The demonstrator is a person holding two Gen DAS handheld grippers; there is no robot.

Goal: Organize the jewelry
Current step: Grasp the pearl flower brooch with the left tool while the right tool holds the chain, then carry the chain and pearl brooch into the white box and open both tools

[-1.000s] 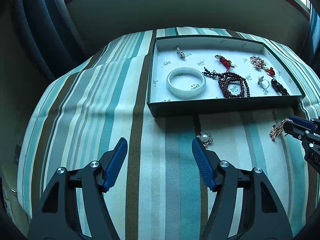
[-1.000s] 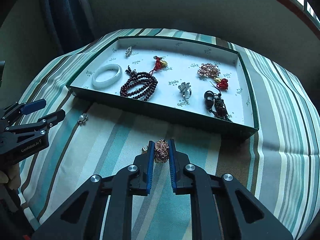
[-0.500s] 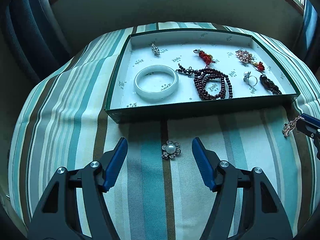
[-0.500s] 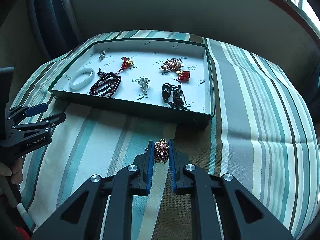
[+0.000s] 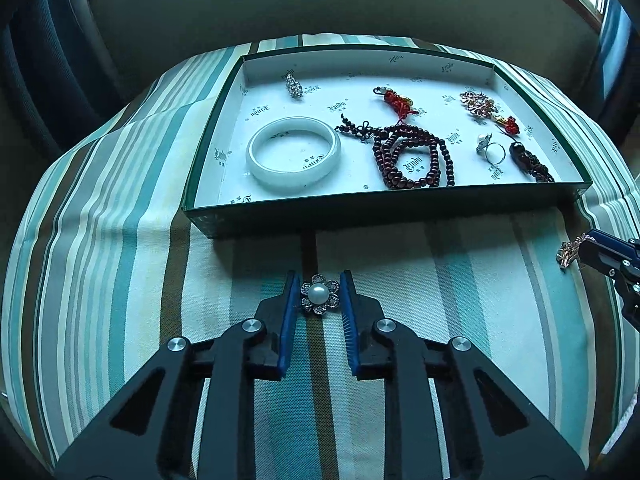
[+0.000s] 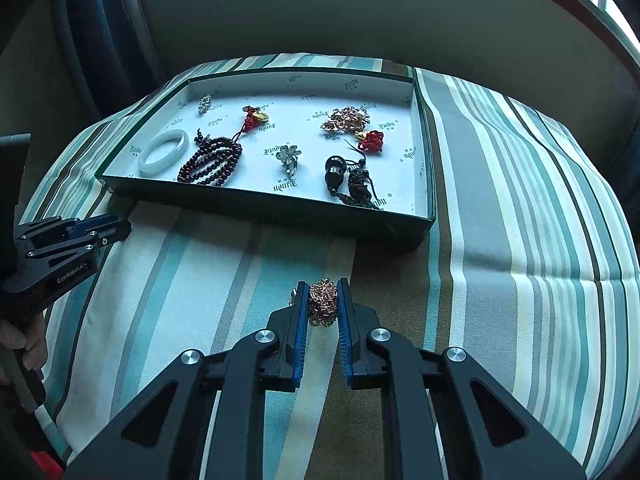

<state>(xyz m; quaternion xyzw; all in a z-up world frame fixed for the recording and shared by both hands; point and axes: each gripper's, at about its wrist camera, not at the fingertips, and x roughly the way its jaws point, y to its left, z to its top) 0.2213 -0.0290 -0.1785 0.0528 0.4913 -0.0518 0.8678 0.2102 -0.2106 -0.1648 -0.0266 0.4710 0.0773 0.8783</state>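
Note:
My left gripper (image 5: 319, 296) is shut on a pearl flower brooch (image 5: 319, 293) on the striped cloth, just in front of the green jewelry box (image 5: 384, 206). My right gripper (image 6: 322, 300) is shut on a bunched rose-gold chain (image 6: 322, 306) and holds it over the cloth in front of the box (image 6: 280, 208). The box holds a white bangle (image 5: 293, 152), a dark red bead necklace (image 5: 412, 156), a ring (image 5: 491, 149) and other pieces. The right gripper with the chain (image 5: 567, 254) shows at the right edge of the left wrist view.
The striped cloth (image 5: 120, 240) covers a rounded table that drops off on all sides. A dark curtain (image 6: 104, 40) hangs at the back left. The left gripper body (image 6: 60, 248) and the hand holding it show at the left of the right wrist view.
My left gripper moved forward over the pearl brooch and closed on it. My right gripper kept hold of the chain and shifted right along the box front.

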